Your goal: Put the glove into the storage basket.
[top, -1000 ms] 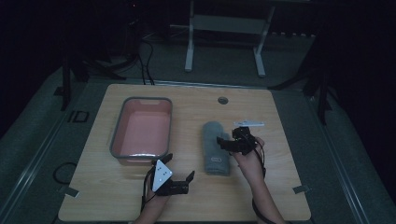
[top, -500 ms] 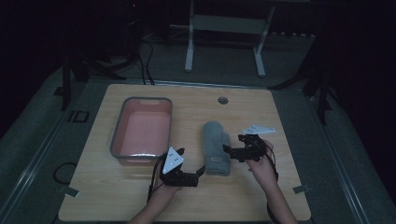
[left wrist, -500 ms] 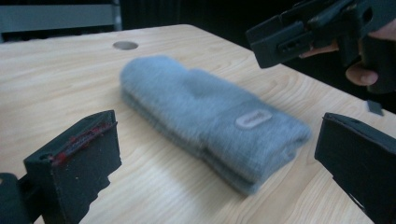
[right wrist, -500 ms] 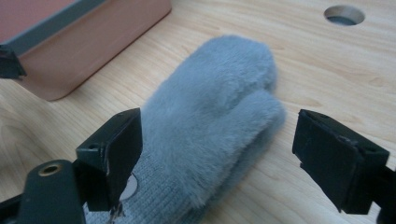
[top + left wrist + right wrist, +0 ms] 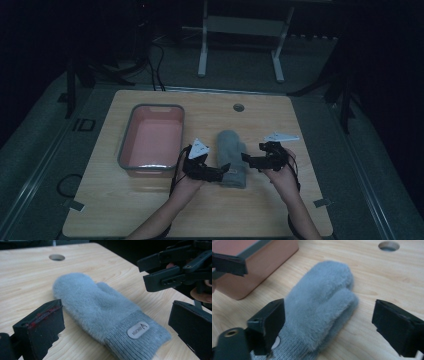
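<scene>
I see a fluffy grey mitten with a ribbed knit cuff (image 5: 231, 159) lying flat on the pale wooden table (image 5: 310, 125), fingertip end pointing away from me toward the round cable hole (image 5: 238, 107) near the far edge. Its cuff end is the near end, and a small oval grey label (image 5: 138, 330) sits on the cuff. To the mitten's left, apart from it, stands a rectangular pink bin with a grey rim (image 5: 151, 139).

My left gripper (image 5: 220, 172) sits at the near left corner of the mitten, by the cuff. In the left gripper view its two black jaws stand wide apart on either side of the cuff end, and I see nothing pressed between them: released, holding nothing. One jaw pad shows red marks along its edge.

My right gripper (image 5: 246, 159) is just off the mitten's right side, jaws pointing left toward it. Its jaws have just been opening, and in the right gripper view they stand wide, with the mitten's body and thumb lying between them on the table; the pads are not pressing on the fleece. The left-hand jaw in that view is right by the cuff, but I cannot tell whether it touches the fabric.

The two grippers face each other across the cuff end, near but apart.
</scene>
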The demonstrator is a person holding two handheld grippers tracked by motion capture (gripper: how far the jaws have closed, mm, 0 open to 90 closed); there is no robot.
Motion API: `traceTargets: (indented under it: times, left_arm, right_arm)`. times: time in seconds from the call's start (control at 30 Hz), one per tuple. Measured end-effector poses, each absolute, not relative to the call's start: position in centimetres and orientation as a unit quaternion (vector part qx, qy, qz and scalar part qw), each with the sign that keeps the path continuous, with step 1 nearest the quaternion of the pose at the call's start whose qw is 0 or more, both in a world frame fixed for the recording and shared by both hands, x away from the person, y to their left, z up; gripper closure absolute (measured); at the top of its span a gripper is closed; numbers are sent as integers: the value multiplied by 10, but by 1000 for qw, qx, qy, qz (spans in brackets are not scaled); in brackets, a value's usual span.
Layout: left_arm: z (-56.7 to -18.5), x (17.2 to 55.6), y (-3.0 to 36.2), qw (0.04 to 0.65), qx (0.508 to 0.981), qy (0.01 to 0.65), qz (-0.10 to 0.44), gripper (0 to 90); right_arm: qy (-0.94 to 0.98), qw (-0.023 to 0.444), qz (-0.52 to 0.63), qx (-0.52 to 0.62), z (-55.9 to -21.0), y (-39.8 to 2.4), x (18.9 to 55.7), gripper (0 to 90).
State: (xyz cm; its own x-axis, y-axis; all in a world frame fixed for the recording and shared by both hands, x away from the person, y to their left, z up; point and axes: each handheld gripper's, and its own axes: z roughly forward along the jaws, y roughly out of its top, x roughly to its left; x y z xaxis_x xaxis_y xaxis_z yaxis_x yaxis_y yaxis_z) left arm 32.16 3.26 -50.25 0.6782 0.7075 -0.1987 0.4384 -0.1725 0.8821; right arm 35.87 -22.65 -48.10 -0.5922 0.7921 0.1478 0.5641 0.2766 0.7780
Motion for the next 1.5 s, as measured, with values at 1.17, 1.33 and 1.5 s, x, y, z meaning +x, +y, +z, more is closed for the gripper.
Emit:
traceTargets:
  times: [1.17,1.33,1.5]
  left_arm:
    - [-560,378,8,445,775,449,-4,219]
    - [-560,380,7,457,783,422,-19,454]
    - [-556,378,4,453,796,401,0,562]
  right_arm:
    - [785,4,397,476,-551,-221,388,498]
    - [784,-13,404,471,-553,-221,389,616]
    - [785,-11,401,472,-551,-220,388,684]
